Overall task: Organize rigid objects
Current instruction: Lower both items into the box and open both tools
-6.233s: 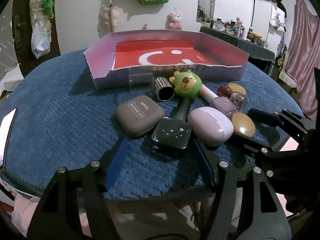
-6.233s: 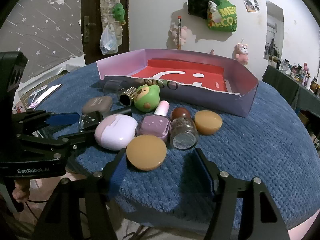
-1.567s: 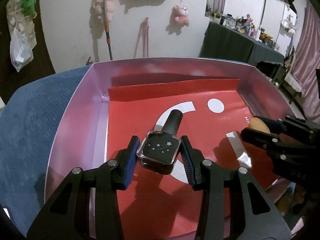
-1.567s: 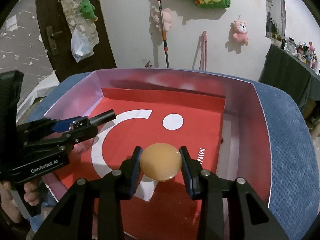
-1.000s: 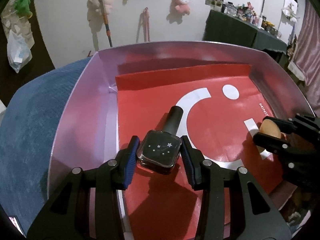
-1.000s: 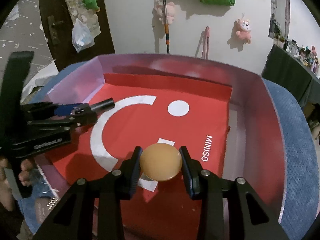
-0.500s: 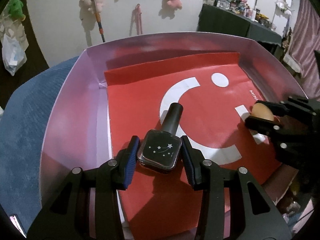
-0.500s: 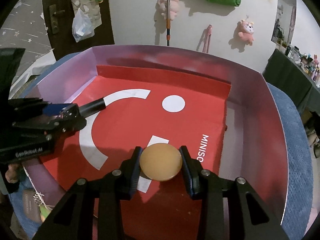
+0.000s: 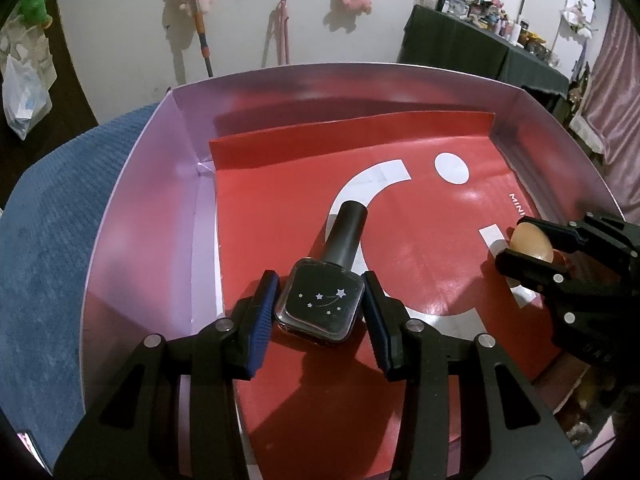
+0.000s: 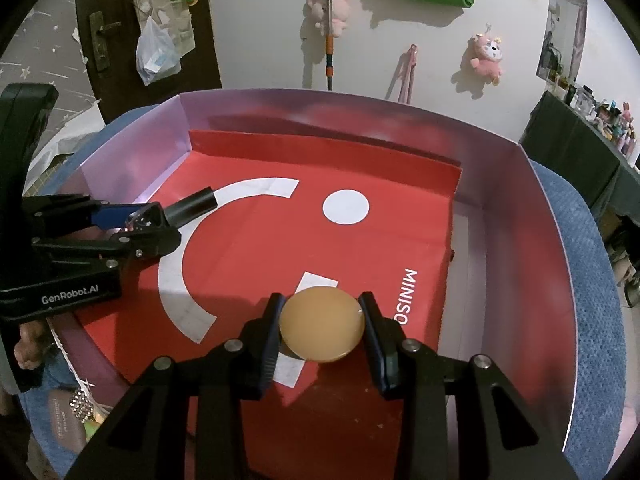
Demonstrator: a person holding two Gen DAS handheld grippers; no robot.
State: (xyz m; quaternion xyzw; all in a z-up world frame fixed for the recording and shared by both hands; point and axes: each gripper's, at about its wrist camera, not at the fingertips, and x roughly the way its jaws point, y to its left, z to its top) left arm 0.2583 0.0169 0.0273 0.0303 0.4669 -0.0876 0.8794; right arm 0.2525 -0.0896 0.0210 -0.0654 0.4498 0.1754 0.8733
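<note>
My left gripper (image 9: 319, 307) is shut on a dark square nail polish bottle (image 9: 320, 306) with small stars and a black cap, held low over the left part of the red sheet (image 9: 420, 248) inside the pink box (image 9: 136, 216). My right gripper (image 10: 322, 328) is shut on a tan round disc (image 10: 322, 330) just above the sheet's near middle. From the right wrist view the left gripper (image 10: 136, 226) shows at the left with the bottle (image 10: 188, 206). The left wrist view has the right gripper (image 9: 524, 248) and the disc (image 9: 532, 242) at its right edge.
The box sits on a blue textured cloth (image 9: 44, 240). Other small items (image 10: 70, 410) lie outside the box's near wall at lower left. A hand (image 10: 28, 344) holds the left tool. A white wall with plush toys (image 10: 486, 58) and a dark cluttered table (image 9: 480, 44) lie behind.
Both grippers have kept their grips on the bottle and the disc. They have barely shifted over the box floor.
</note>
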